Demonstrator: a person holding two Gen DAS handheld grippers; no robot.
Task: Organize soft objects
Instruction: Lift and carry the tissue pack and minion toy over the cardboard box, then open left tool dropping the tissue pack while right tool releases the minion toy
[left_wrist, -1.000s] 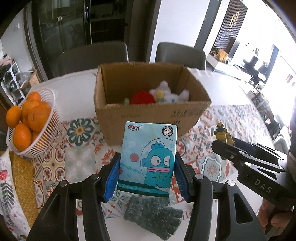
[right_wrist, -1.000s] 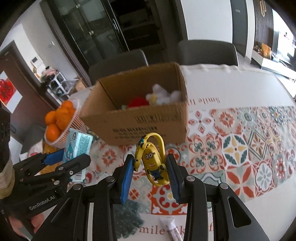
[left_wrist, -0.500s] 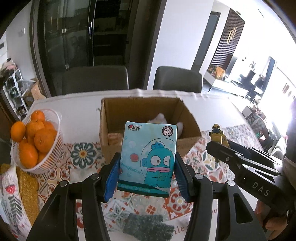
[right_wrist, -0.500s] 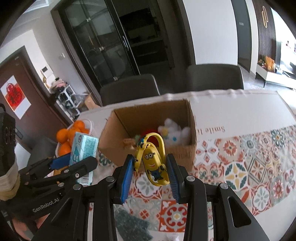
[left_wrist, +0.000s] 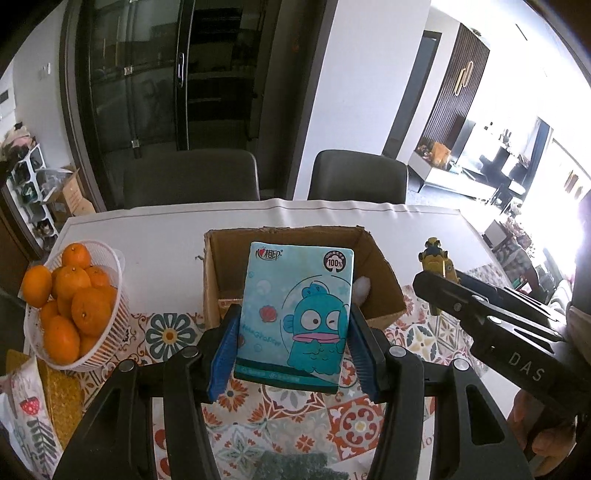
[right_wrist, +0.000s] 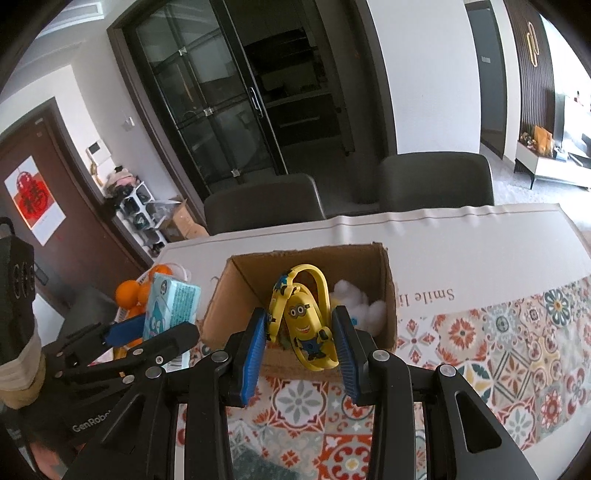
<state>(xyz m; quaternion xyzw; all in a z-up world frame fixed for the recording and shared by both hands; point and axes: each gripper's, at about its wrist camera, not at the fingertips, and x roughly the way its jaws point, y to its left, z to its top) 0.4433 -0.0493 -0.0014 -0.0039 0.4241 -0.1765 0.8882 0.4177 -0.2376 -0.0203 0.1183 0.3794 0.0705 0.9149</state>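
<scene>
My left gripper (left_wrist: 293, 332) is shut on a light blue tissue pack (left_wrist: 295, 317) with a cartoon fish, held high in front of the open cardboard box (left_wrist: 380, 273). My right gripper (right_wrist: 301, 332) is shut on a yellow Minion toy (right_wrist: 304, 321) with a loop strap, held above the near wall of the box (right_wrist: 386, 280). A white plush (right_wrist: 352, 302) lies inside the box. The tissue pack (right_wrist: 171, 308) and left gripper show at the left of the right wrist view. The Minion toy (left_wrist: 436, 258) shows at the right of the left wrist view.
A white basket of oranges (left_wrist: 70, 306) stands left of the box. A dark green knit glove (left_wrist: 291, 467) lies on the patterned tablecloth (right_wrist: 498, 332) below the grippers. Two grey chairs (left_wrist: 192, 181) stand behind the table. A patterned cloth (left_wrist: 29, 417) lies at the left edge.
Both grippers have risen with their objects and now look down on the box from higher up. The box appears smaller and lower in both views.
</scene>
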